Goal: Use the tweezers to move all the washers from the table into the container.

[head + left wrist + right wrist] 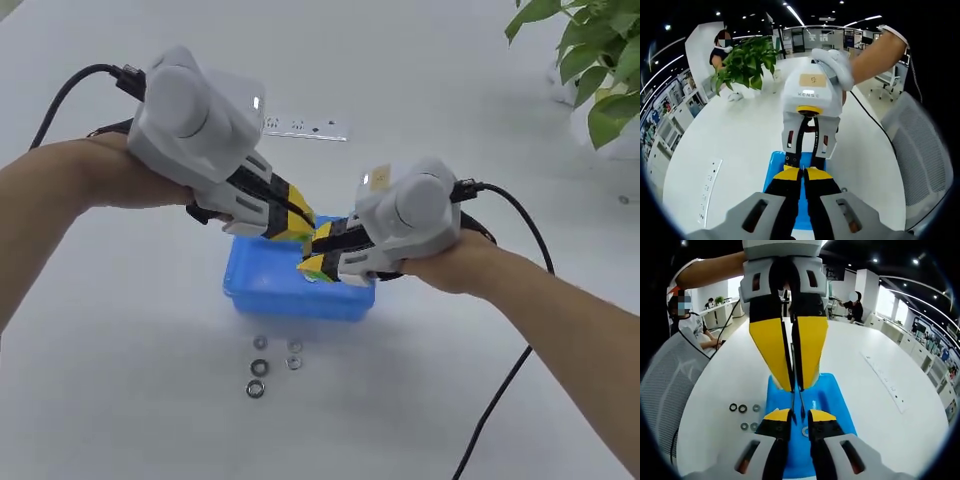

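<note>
While over the container, left tool clenched on tweezers, right tool slightly parted around their tips.

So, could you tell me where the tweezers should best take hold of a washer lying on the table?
Probably the band of the washer, coming straight down from above: it lies flat on the table, so one tip of the tweezers goes through its hole, the other outside its rim.

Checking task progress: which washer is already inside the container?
The washer on the blue container's floor; the others lie on the white table.
</note>
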Motion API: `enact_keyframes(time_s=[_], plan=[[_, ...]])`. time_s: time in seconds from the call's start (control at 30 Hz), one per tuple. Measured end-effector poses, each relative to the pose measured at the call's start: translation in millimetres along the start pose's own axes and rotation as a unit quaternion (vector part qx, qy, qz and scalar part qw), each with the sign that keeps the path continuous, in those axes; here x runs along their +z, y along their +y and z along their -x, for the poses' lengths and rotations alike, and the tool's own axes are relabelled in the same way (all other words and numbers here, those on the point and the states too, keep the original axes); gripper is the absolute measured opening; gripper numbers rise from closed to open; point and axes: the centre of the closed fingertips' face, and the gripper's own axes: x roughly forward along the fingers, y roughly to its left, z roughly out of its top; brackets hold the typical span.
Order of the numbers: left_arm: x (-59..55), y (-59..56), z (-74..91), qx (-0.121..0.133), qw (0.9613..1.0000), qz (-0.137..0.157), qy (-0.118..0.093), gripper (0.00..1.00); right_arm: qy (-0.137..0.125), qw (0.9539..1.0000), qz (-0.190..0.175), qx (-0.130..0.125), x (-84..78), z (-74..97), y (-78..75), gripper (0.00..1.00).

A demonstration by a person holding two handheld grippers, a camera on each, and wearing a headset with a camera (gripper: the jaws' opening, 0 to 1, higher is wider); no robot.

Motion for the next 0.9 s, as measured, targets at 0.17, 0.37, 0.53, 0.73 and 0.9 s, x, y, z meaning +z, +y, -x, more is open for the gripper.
enact_keyframes(time_s=[0.17, 0.37, 0.53, 0.73, 0.9], plan=[[5.8, -4.3, 7.7, 0.002, 1.0, 0.0, -0.006, 0.06, -0.002, 1.0, 0.005, 0.001, 5.5, 1.8, 5.7, 0.12], [8.2, -10.7, 12.8, 0.002, 1.0, -0.003, -0.004, 0.06, -0.003, 0.9999, 0.01, 0.003, 10.9, 3.8, 11.8, 0.12], [10.2, -16.6, 16.6, 0.001, 1.0, -0.007, 0.0, 0.06, -0.006, 0.9999, 0.01, 0.003, 14.9, 5.7, 18.0, 0.12], [11.4, -26.1, 19.5, -0.002, 0.9999, -0.012, 0.006, 0.06, -0.01, 0.9999, 0.009, 0.004, 18.1, 7.9, 28.1, 0.12], [11.5, -35.5, 21.1, -0.003, 0.9999, -0.013, 0.011, 0.06, -0.01, 0.9999, 0.01, 0.005, 19.2, 7.9, 37.6, 0.12]])
